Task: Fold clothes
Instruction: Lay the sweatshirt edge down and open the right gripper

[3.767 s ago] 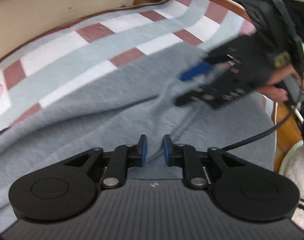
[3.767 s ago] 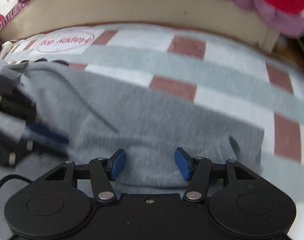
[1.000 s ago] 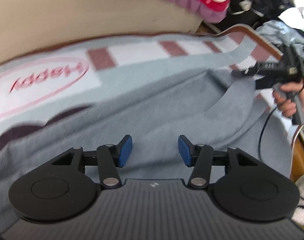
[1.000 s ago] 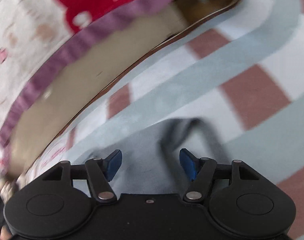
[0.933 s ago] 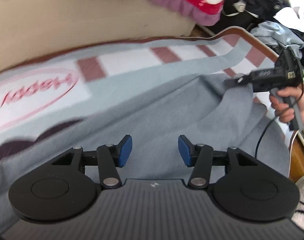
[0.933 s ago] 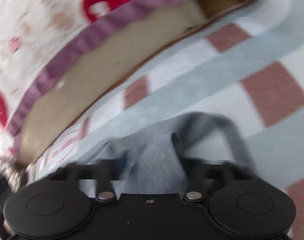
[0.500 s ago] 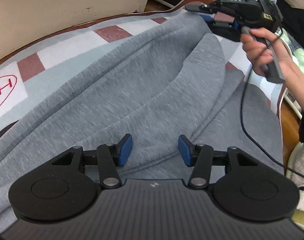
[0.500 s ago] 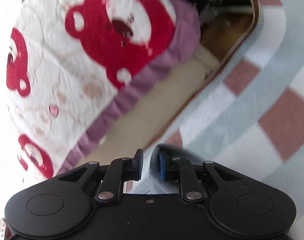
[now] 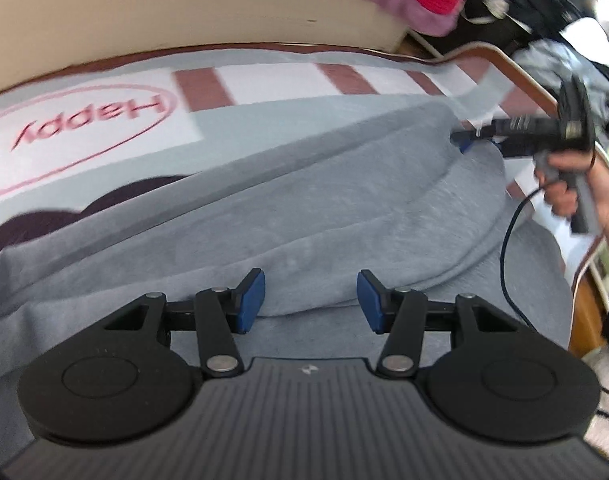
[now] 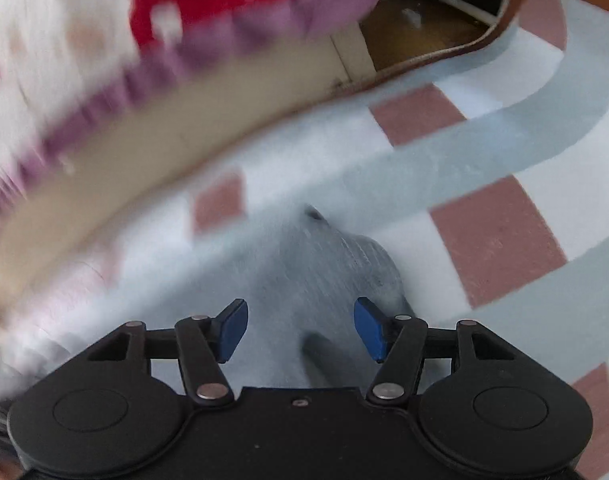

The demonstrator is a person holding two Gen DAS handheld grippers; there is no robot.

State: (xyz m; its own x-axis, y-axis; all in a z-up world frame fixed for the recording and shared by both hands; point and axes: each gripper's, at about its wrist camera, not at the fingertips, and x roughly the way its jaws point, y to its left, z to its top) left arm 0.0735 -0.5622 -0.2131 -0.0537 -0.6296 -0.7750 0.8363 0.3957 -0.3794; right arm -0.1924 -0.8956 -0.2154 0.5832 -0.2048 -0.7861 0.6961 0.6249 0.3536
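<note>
A grey sweatshirt (image 9: 312, 216) lies spread over a checked blanket (image 9: 264, 80), with a folded layer running across its middle. My left gripper (image 9: 310, 306) stands open just above the fold's near edge, nothing between its blue pads. In the right wrist view, my right gripper (image 10: 300, 328) has its jaws opening over the sweatshirt's grey end (image 10: 336, 264), which lies on the blanket below without the pads pressing on it. From the left wrist view the right gripper (image 9: 470, 142) shows at the garment's far right corner, held by a hand (image 9: 564, 184).
A beige bed side (image 9: 184, 4) and a quilt with red bears (image 10: 184, 8) rise behind the blanket. The blanket's brown edge (image 9: 516, 76) curves at the right, with a pile of dark and white clothes (image 9: 552, 4) beyond it. A black cable (image 9: 504, 256) hangs from the right gripper.
The right gripper shut on the sweatshirt's end, carried it toward the blanket's far corner, then opened and let it drop. The left gripper swung and stayed open.
</note>
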